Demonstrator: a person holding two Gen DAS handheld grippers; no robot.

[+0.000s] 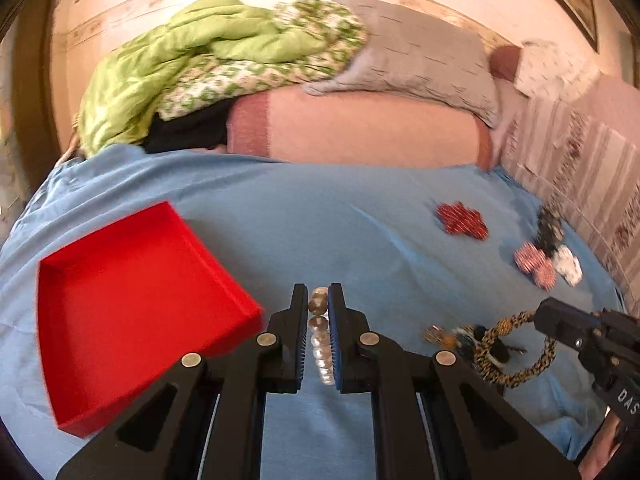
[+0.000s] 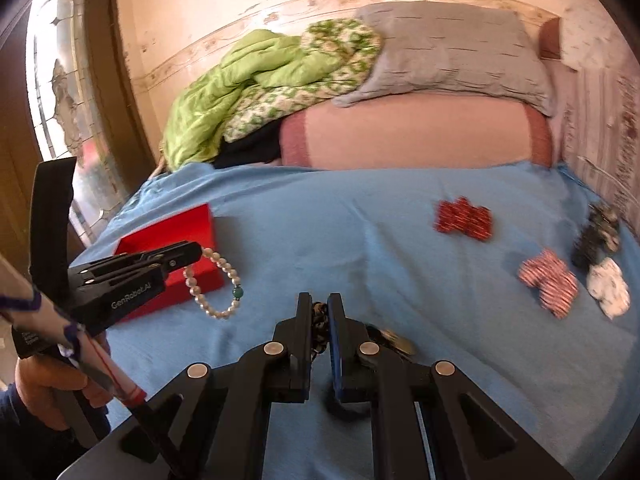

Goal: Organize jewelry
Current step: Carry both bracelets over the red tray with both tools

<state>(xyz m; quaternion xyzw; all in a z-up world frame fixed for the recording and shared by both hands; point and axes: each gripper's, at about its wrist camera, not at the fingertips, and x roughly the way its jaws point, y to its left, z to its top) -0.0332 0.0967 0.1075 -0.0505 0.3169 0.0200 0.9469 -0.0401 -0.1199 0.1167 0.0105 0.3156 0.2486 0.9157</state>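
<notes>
My left gripper (image 1: 319,300) is shut on a pearl bracelet (image 1: 320,344), which hangs from it above the blue sheet in the right wrist view (image 2: 216,284), just right of the red tray (image 1: 132,304). My right gripper (image 2: 320,312) is shut on a yellow-and-black braided cord bracelet (image 1: 520,350) with charms, low over the sheet. The right gripper shows at the right edge of the left wrist view (image 1: 538,316). The left gripper shows at the left of the right wrist view (image 2: 198,250).
Several hair bows lie on the blue sheet (image 2: 360,240) at the right: a dark red one (image 2: 464,218), a red-and-white striped one (image 2: 550,282), a white one (image 2: 608,286) and a black one (image 2: 596,234). A green quilt (image 2: 256,84) and grey pillow (image 2: 452,52) lie behind.
</notes>
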